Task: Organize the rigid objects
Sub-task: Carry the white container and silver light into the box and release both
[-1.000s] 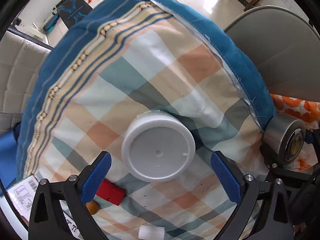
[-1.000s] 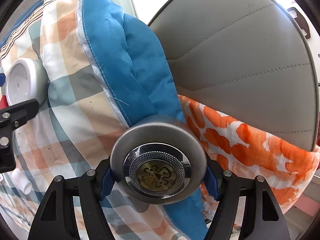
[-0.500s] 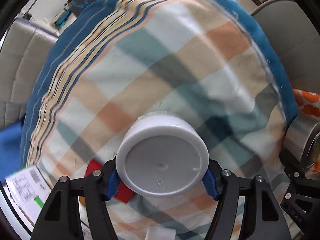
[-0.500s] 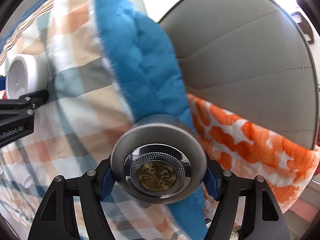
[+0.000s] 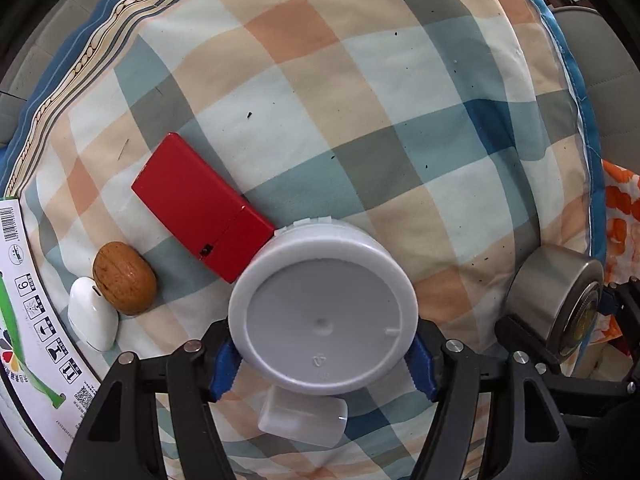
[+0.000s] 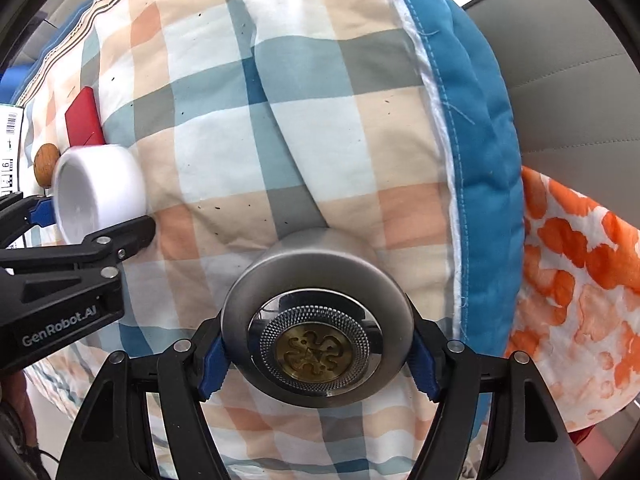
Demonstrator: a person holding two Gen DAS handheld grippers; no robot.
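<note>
My left gripper is shut on a round white plastic jar, held just above the checked quilt. The jar also shows at the left of the right wrist view. My right gripper is shut on a round metal tin with a brass emblem; it shows at the right edge of the left wrist view. On the quilt lie a red flat box, a walnut, a small white case and a clear plastic cap.
A printed cardboard box lies at the quilt's left edge. A grey cushioned seat and an orange-patterned cloth are to the right. The quilt's blue border runs along its right side.
My left gripper closed on the white jar and carried it back and left toward the red box and walnut. My right gripper moved left over the quilt with the metal tin.
</note>
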